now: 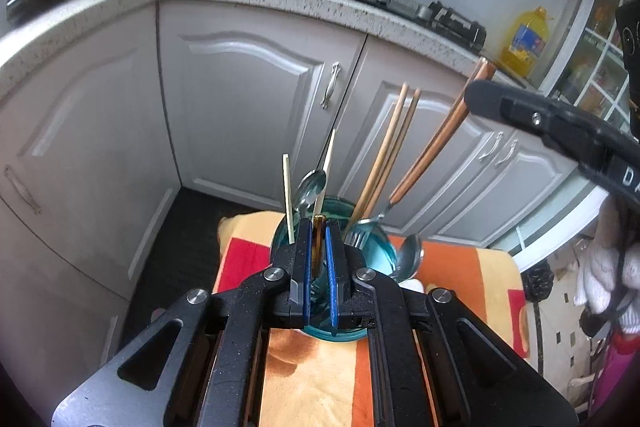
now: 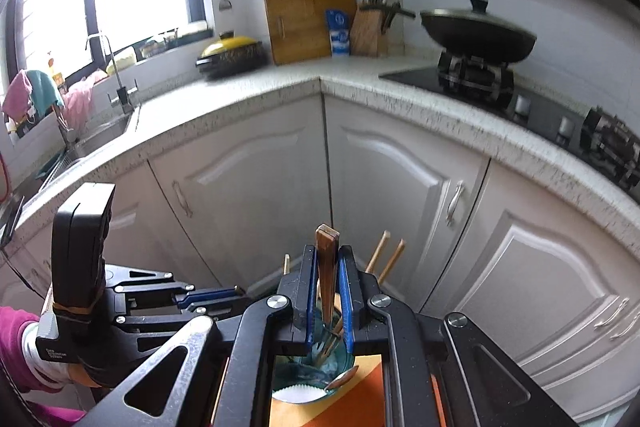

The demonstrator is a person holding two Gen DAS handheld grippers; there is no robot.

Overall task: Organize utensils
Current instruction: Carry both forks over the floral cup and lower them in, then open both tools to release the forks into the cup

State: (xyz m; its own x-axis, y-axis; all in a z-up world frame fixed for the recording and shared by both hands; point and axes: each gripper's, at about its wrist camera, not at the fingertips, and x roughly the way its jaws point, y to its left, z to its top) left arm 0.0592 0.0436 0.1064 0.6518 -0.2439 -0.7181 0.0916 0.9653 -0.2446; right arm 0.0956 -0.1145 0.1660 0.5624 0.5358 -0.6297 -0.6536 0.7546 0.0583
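Left gripper [image 1: 319, 255] nearest lens: blue-padded fingers [image 1: 307, 267] clamped on rim of teal glass jar [image 1: 376, 251]. Jar stands on orange-and-red patterned cloth [image 1: 316, 383], near its far edge. Right gripper [image 2: 329, 291] fingers [image 2: 347, 299] clamped on dark brown wooden chopstick pair [image 2: 327, 267], upright over jar. Inside jar: pale wooden chopsticks [image 1: 390, 155], steel spoon [image 1: 310, 187], steel fork [image 1: 358, 233]. Second steel spoon [image 1: 410, 257] leans on jar's right rim.
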